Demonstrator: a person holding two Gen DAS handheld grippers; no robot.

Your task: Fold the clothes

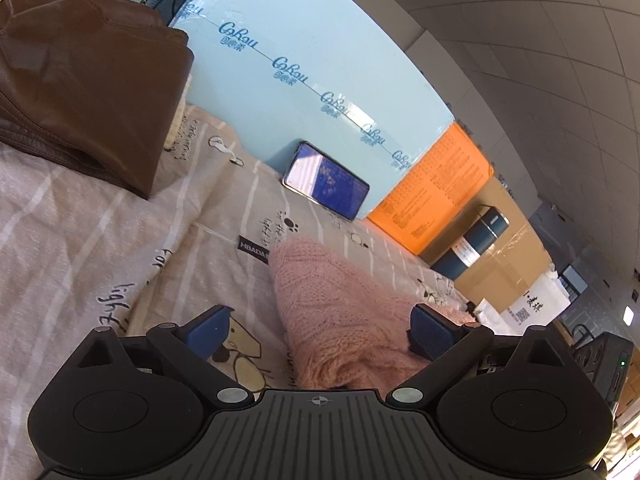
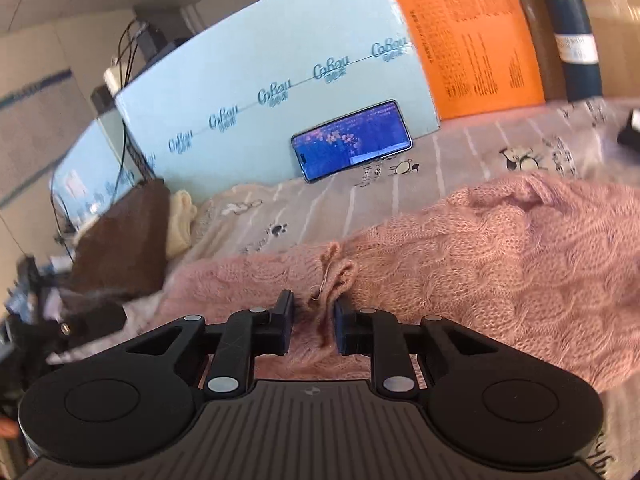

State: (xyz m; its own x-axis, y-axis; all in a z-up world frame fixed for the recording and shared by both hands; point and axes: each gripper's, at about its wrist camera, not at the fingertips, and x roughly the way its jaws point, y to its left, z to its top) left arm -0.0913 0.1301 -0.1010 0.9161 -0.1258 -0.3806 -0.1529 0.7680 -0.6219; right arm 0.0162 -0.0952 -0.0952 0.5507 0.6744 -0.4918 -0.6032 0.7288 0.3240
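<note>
Pink sweater (image 2: pixel 500 248) is lying across the bed (image 1: pixel 80 220), its long axis running sideways before the right gripper (image 2: pixel 313 322), which is pinching a bunched fold of knit. The left gripper (image 1: pixel 320 332) is hanging spread wide over one end. Open bedding is lying toward the phone (image 2: pixel 352 140) at the far edge.

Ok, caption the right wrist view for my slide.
Right gripper pinching a fold of the pink knit sweater on the bed.

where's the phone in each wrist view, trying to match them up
Left wrist: phone sits just right of centre, leaning on the pale blue board.
Right wrist: phone sits above centre, propped against that board.
Shared landmark: the orange sheet beside the board.
</note>
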